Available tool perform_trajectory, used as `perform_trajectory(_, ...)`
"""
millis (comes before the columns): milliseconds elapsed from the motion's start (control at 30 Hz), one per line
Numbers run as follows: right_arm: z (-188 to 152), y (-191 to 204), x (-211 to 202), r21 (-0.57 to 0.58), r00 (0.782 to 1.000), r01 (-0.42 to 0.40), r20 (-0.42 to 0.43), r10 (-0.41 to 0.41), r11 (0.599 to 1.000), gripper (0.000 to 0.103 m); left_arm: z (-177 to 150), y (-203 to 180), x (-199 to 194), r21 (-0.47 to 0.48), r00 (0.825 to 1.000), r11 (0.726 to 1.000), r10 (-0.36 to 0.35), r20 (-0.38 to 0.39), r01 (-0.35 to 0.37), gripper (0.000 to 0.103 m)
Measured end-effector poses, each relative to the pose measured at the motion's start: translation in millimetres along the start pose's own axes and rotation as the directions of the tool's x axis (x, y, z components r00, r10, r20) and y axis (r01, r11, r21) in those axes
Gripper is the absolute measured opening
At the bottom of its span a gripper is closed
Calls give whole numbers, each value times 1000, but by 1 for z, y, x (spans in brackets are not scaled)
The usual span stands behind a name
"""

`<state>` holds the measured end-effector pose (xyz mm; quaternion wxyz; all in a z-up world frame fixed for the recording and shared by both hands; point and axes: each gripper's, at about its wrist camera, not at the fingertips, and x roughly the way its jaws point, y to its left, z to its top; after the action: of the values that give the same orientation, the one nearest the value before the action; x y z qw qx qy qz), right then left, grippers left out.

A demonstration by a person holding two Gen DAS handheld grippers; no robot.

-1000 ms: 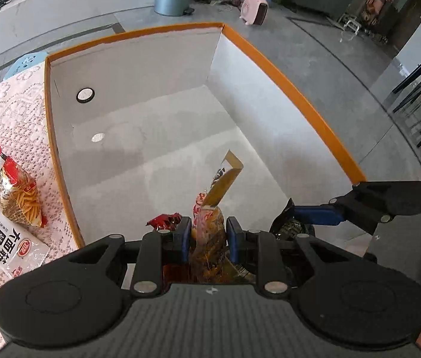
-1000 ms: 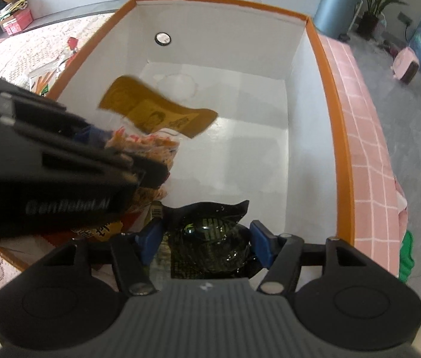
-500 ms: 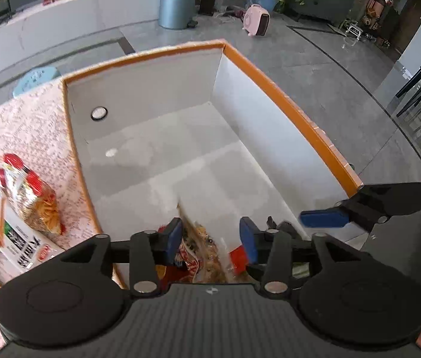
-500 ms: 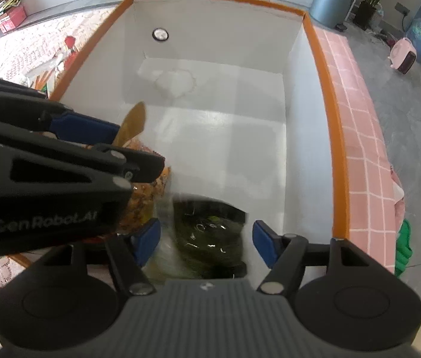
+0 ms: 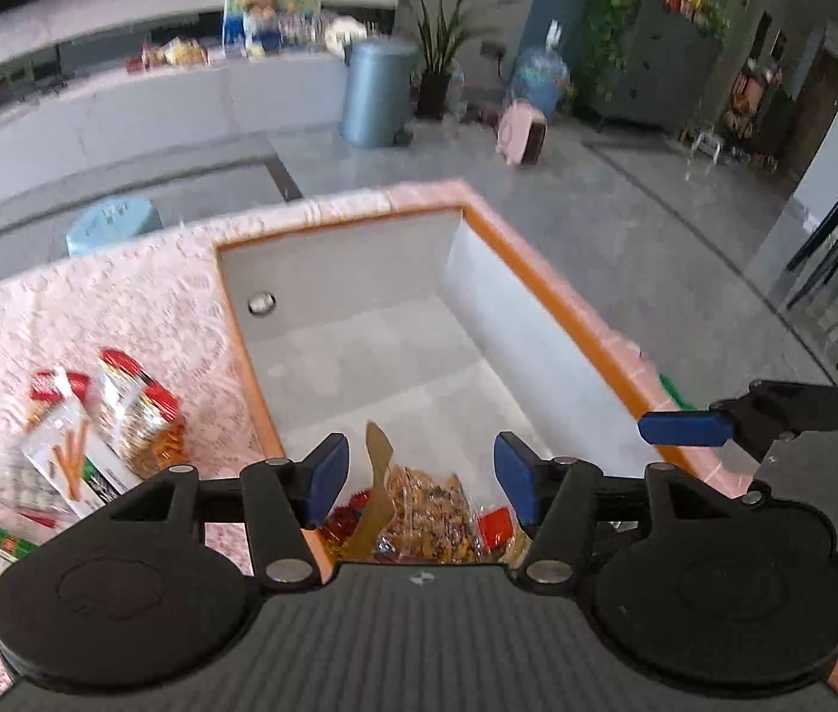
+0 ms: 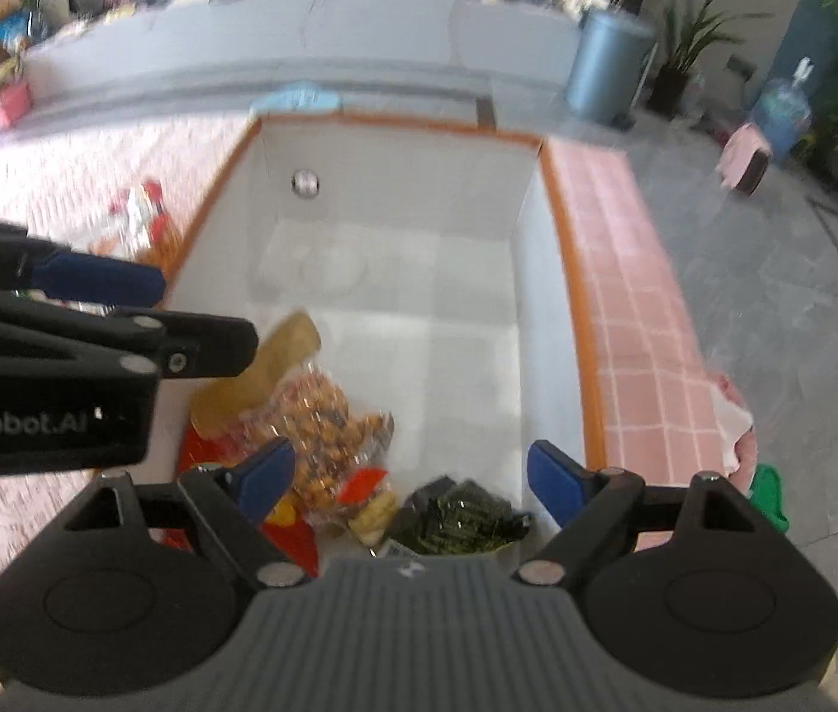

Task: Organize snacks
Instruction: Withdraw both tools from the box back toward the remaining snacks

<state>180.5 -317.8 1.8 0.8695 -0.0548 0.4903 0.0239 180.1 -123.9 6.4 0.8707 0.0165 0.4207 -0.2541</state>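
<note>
The nut bag [image 6: 324, 415], a clear packet of orange-brown pieces with a tan header, lies in the near left corner of the box [image 6: 419, 225], a white bin with an orange rim. In the left wrist view it [image 5: 428, 513] shows between the fingers of the left gripper [image 5: 422, 477], whose jaws are spread wide and touch nothing; its lower end is cut off by the gripper body. Just right of it in the box lies the dark bag [image 6: 457, 519], black-green and crinkled, partly hidden behind the body of the right gripper [image 6: 410, 474], which is also spread wide with nothing between its jaws. Red and yellow wrappers [image 6: 359, 483] lie around the nut bag, too blurred and covered to name.

Left of the box, on the pink lace tabletop [image 5: 92, 308], sits a pile of packets [image 5: 98, 433]: a red-topped bag of orange sticks and a white one, both smeared by motion. Right of the box runs a pink checked cloth [image 6: 638, 326]. Beyond the box the room is blurred.
</note>
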Motion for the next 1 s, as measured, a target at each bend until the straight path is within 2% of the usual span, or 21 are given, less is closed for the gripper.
perform_trajectory(200, -14, 16, -32, 38, 982, 74, 171, -80, 997, 84, -9, 4, -39, 12, 990, 998, 60, 131, -62, 67)
perform_trajectory(300, -21, 22, -45, 91, 969, 69, 232, -88, 993, 84, -17, 10, -56, -4, 978, 996, 91, 188, -92, 67)
perform_trajectory(433, -31, 32, -62, 168, 944, 39, 318, -91, 985, 84, -30, 20, -78, -15, 950, 987, 158, 269, -160, 67)
perform_trajectory(567, -42, 51, -71, 214, 909, 11, 404, -99, 977, 84, -46, 34, -97, -23, 916, 973, 222, 334, -228, 67)
perform_trajectory(667, -53, 69, -73, 230, 886, -3, 452, -104, 973, 85, -58, 45, -107, -46, 899, 966, 255, 356, -256, 67)
perform_trajectory(767, -62, 86, -69, 239, 872, -28, 480, -92, 971, 85, -71, 59, -113, -89, 888, 958, 287, 360, -273, 67)
perform_trajectory(1000, -71, 134, -58, 159, 855, -47, 517, -43, 986, 85, -93, 100, -107, -203, 897, 938, 331, 293, -280, 67)
